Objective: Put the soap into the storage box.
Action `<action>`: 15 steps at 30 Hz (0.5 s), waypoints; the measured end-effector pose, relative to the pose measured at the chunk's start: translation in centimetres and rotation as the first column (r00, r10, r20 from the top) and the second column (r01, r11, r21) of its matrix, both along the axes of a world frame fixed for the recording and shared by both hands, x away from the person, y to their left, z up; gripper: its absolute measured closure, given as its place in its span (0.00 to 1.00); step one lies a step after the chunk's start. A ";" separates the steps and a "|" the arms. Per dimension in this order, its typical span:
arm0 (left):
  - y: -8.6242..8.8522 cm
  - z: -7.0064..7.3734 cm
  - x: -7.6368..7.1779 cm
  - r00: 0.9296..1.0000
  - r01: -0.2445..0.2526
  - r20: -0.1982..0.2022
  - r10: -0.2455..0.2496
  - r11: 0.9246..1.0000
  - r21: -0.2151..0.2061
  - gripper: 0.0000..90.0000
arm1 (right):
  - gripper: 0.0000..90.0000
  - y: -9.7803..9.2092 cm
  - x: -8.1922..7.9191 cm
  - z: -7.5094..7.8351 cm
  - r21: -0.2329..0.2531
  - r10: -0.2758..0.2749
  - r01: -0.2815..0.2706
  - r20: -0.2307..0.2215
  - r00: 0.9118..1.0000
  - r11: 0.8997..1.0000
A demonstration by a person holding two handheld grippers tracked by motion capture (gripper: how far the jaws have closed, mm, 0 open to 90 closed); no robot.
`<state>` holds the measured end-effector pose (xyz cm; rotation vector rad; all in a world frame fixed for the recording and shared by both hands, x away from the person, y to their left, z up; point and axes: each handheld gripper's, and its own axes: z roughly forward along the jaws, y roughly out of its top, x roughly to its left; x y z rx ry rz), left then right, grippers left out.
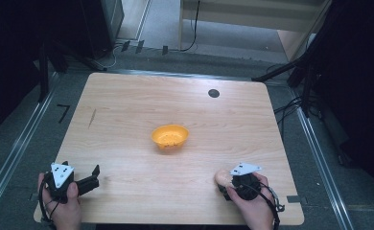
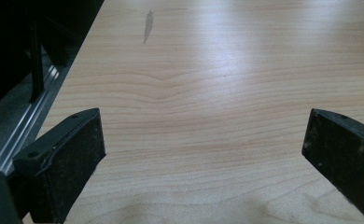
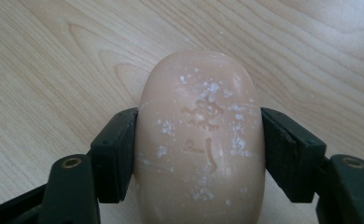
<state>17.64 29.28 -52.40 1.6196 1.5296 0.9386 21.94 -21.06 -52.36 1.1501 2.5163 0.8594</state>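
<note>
The right gripper (image 3: 199, 154) has its jaws clamped on a soap bar (image 3: 201, 140) above the table (image 1: 127, 110). The left gripper (image 2: 203, 154) gapes wide, holding nothing

Pale peach soap bar (image 3: 199, 144) flecked white, orange bowl (image 1: 169, 137), light woodgrain table (image 1: 127, 110)

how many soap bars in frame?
1. The soap bar sits clamped between the right gripper fingers, near the table front edge, right of the orange bowl. Bowl contents unclear.
</note>
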 end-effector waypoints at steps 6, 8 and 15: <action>0.1 0.0 0.0 1.000 0.005 0.000 -0.005 1.000 0.001 0.00 | 0.37 -0.1 0.9 0.7 0.003 0.052 -0.052 0.011 0.999 0.999; 0.1 0.0 0.0 1.000 0.005 0.001 -0.005 1.000 -0.001 0.00 | 0.37 -0.2 1.1 0.8 0.007 0.063 -0.064 0.016 0.998 0.998; 0.1 0.0 0.0 1.000 0.006 0.000 -0.006 1.000 -0.002 0.00 | 0.37 0.0 1.9 1.3 0.004 0.126 -0.126 0.035 0.991 0.992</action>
